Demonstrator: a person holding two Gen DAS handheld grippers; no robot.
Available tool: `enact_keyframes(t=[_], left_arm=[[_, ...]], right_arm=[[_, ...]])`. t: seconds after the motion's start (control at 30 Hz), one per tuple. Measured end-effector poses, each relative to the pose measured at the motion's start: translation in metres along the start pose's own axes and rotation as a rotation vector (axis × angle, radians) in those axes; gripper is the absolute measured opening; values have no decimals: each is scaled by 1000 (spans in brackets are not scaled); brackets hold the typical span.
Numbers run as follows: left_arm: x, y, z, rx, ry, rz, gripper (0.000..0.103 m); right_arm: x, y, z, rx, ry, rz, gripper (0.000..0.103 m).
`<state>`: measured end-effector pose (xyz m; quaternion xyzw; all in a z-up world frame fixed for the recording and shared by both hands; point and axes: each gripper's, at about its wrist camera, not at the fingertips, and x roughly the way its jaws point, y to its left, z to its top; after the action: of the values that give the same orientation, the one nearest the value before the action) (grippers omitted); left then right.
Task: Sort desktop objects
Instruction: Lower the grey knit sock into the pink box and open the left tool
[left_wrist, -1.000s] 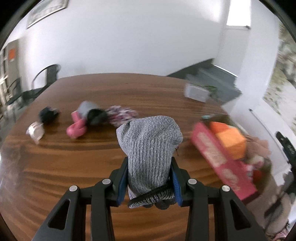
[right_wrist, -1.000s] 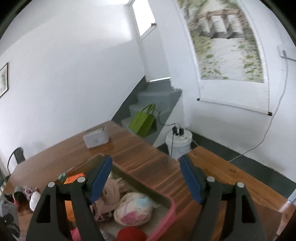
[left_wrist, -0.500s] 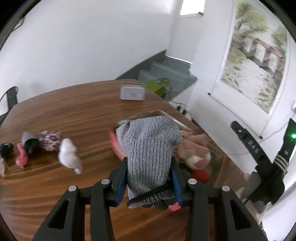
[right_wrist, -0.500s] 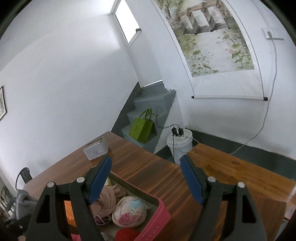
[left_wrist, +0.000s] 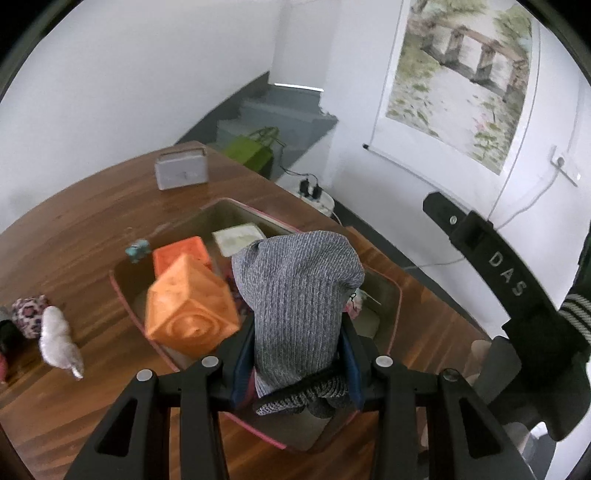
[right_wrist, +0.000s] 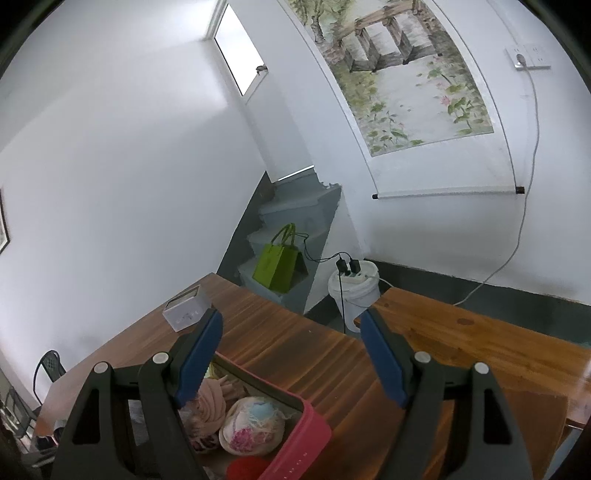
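My left gripper is shut on a grey knitted sock, which stands up between the blue pads. It hangs over a pink-rimmed bin on the wooden table. In the bin lie two orange cubes and a pale card. In the right wrist view my right gripper is open and holds nothing, above the near corner of the bin. That corner holds a pastel yarn ball, a pink cloth and a red ball.
A small grey box stands at the table's far edge. A white fluffy item and a patterned bundle lie left of the bin, a teal toy behind it. Off the table are a green bag and a white bucket.
The left gripper has swung right with the grey sock, from facing the loose items on the table to over the bin. The right gripper has rolled slightly and stayed open.
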<state>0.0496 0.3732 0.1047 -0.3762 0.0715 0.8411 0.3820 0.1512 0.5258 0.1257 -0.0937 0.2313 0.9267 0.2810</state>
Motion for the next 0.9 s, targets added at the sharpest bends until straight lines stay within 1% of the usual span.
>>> enact_keyframes(t=[0.17,0.2,0.23,0.27,0.3,0.33,0.47,0.67,0.77,0.9], left_arm=[[14,-3,0,15,41,-18,43],[13,-3,0,15,39,-21,47],[10,-2,0,12,26,-20,57],[8,-1,0,9,14,-20,62],[5,0,1,6,1,-19,72],[1,2,3,0,-15,-23,77],[-14,10,8,-25,-62,-32,77],[-33,38,8,-104,-106,13,77],[-43,55,6,-145,-128,50,77],[-51,73,1,-187,-142,77,77]], right_arm=[[-1,2,0,-11,-1,3,80],[-2,2,0,-14,-1,4,80],[-2,3,0,-17,-2,4,80],[-2,3,0,-20,-4,4,81],[-2,3,-1,-23,-5,3,81],[-2,3,-1,-23,-4,3,81],[-1,2,-1,-20,3,-1,81],[-5,7,-2,-40,-14,21,81],[-5,13,-4,-63,-9,58,82],[-5,28,-10,-134,-2,92,82]])
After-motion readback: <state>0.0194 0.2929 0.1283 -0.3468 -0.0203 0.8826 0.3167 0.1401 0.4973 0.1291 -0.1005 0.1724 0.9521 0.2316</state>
